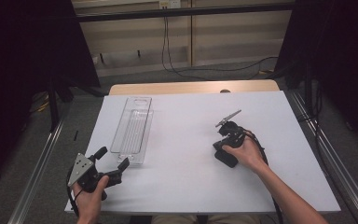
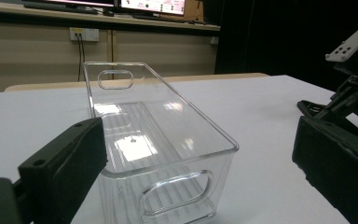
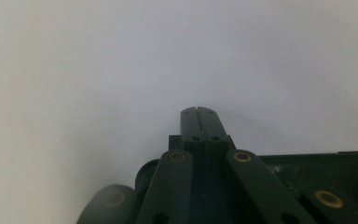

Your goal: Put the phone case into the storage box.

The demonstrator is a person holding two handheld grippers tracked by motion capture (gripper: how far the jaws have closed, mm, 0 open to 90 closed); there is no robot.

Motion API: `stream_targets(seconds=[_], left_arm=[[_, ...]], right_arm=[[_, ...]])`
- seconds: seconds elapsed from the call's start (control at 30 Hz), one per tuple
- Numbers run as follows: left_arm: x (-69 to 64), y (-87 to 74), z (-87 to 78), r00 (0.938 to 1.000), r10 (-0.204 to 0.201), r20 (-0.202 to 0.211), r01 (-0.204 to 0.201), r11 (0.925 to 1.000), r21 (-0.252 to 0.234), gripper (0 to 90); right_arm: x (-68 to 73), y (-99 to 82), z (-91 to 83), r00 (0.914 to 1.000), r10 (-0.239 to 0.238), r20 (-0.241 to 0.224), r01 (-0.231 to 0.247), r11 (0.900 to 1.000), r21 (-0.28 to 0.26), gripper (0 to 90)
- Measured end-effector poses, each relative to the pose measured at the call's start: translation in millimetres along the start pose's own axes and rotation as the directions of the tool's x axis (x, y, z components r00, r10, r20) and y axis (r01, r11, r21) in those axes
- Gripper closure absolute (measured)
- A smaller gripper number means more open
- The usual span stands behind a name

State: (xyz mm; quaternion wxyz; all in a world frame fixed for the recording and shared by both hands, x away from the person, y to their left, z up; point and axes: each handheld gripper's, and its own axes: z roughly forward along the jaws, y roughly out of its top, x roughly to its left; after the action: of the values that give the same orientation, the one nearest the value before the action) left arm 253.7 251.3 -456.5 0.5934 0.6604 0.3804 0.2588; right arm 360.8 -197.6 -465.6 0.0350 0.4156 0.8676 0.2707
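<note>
At the near left corner of the white table (image 1: 191,177), the person's left hand (image 1: 89,198) holds the left gripper (image 1: 114,158) with its grey three-cornered plate on top; its two black jaws stand wide apart, with nothing between them, and they point toward the near end of the clear plastic bin (image 1: 133,130). In the left gripper view the bin (image 2: 168,154) sits just beyond the jaws, between them in the line of sight but apart from both; it is upright, open at the top, with an oval handle slot in each end wall and a ribbed floor. In the high view the bin lies lengthwise, running from near the left gripper toward the far edge, on the left half of the table. Farther right, well apart from the bin, the right hand (image 1: 247,151) holds the right gripper (image 1: 220,151), tilted downward toward the table top. In the right gripper view its jaws are pressed flat together, gripping nothing, over bare white surface (image 3: 121,60).
</note>
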Motion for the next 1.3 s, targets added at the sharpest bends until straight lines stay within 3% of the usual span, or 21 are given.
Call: stream_targets(seconds=[0.6, 0.87, 1.07, 1.3], left_arm=[[-1.3, 0.2, 0.6, 0.9999, -0.004, -0.010, 0.004, 1.0000, -0.003, 3.1], [-2.5, -0.4, 3.1, 0.9999, -0.016, -0.003, 0.016, 0.9999, -0.003, 3.1], [-2.2, -0.1, 2.7, 1.0000, 0.008, -0.005, -0.008, 0.9999, 0.012, 3.1], [-3.7, 0.0, 4.4, 1.0000, 0.002, -0.007, -0.002, 1.0000, 0.006, 3.1]], right_arm=[[7.8, -39.3, -21.9, 0.9997, 0.015, -0.019, -0.016, 0.9999, -0.007, 90.0], [1.0, -57.8, -34.1, 0.9989, 0.046, -0.004, -0.046, 0.9988, -0.016, 90.0], [-1.7, -66.8, -40.1, 0.9983, 0.055, 0.016, -0.055, 0.9983, -0.022, 90.0], [-5.4, -81.1, -49.1, 0.9960, 0.080, 0.039, -0.079, 0.9963, -0.035, 90.0]])
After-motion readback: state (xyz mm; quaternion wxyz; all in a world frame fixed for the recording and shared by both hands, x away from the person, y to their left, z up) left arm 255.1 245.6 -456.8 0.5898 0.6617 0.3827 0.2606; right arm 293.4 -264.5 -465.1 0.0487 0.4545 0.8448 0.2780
